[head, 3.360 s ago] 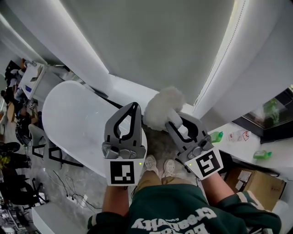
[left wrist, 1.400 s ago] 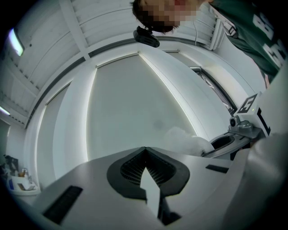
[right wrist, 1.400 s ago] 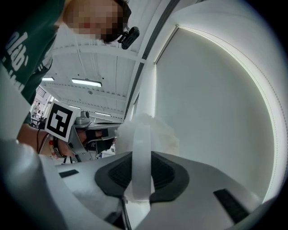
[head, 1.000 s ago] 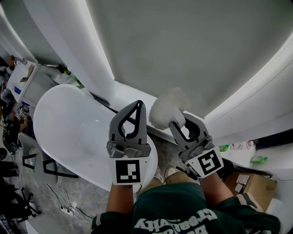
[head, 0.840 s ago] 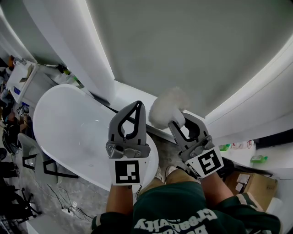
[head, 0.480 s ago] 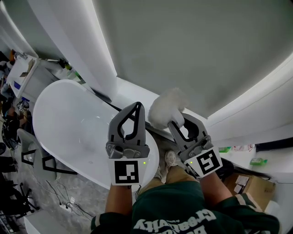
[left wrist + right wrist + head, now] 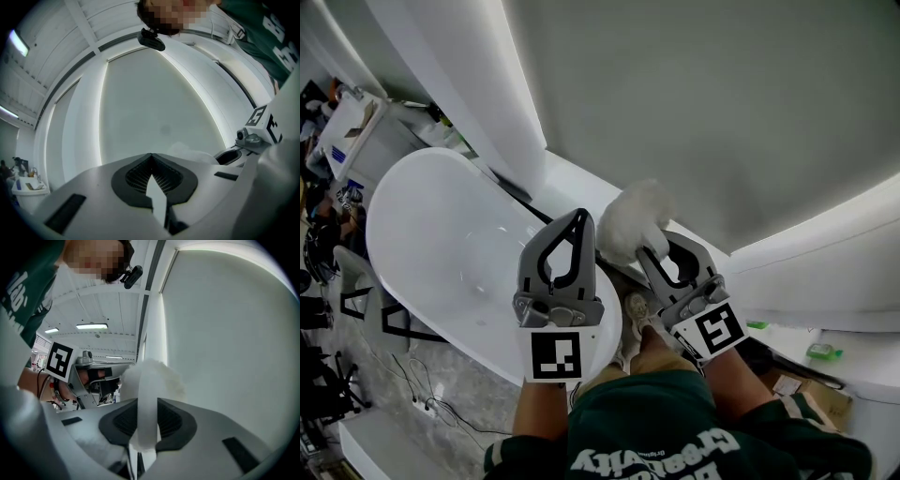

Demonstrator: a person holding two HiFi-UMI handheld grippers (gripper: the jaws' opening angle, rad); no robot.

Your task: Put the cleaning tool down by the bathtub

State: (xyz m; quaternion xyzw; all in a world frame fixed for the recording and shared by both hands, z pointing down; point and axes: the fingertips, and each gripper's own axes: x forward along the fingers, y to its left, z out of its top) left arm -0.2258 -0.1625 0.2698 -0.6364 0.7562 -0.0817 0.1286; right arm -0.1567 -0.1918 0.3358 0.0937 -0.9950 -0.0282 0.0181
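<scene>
Head view: duster point(image 7: 630, 217) handle hidden within right gripper point(image 7: 649, 246), only the fluffy head showing past its tips; bathtub point(image 7: 422, 234) left of and below left gripper point(image 7: 578, 217). Right gripper view alone: jaws clamped on white handle point(image 7: 146, 399). Left gripper view: tips together, nothing held, duster a faint blur to the right.
</scene>
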